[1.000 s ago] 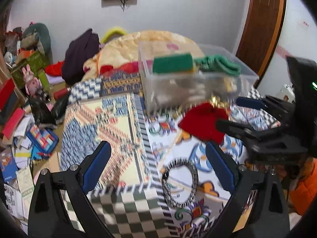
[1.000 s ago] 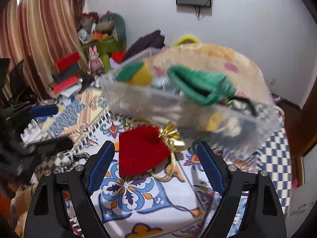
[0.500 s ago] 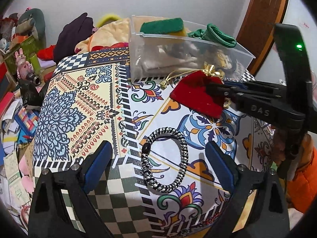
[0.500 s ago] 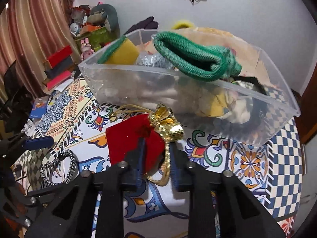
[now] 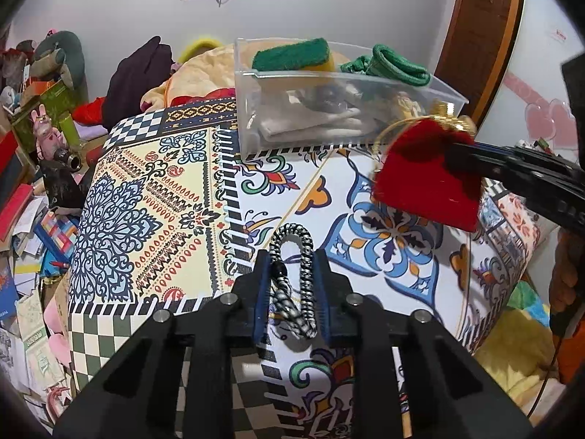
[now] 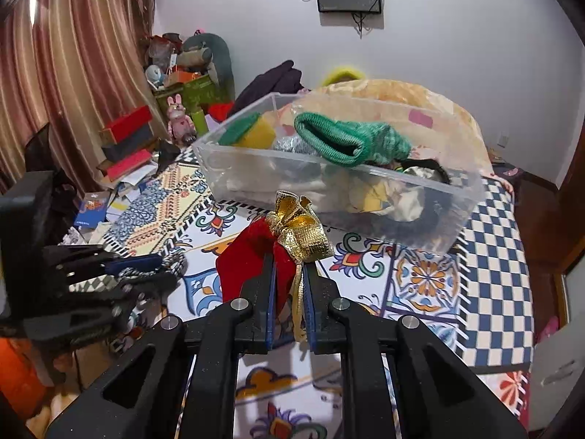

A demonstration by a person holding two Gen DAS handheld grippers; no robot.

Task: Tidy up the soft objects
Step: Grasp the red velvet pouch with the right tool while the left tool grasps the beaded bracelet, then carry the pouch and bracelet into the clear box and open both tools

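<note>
My left gripper (image 5: 291,256) is shut on a black-and-white braided hair band (image 5: 292,252), squeezing it into a narrow loop just above the patterned tablecloth (image 5: 153,183). My right gripper (image 6: 289,259) is shut on a red velvet pouch (image 6: 248,256) with a gold ribbon (image 6: 299,230), held off the table; the pouch also shows in the left wrist view (image 5: 424,179). A clear plastic bin (image 5: 329,117) stands at the far side, holding a green-and-yellow sponge (image 5: 292,59), a green knit piece (image 5: 398,66) and other soft items. The bin also shows in the right wrist view (image 6: 329,183).
A bed with an orange blanket (image 6: 402,91) and dark clothes (image 5: 135,77) lies behind the table. Books, boxes and toys (image 5: 40,183) clutter the floor to the left. A wooden door (image 5: 479,29) stands at the right. The left gripper shows in the right wrist view (image 6: 120,267).
My left gripper closed on the hair band and pinched it narrow. My right gripper, shut on the red pouch, lifted it off the table.
</note>
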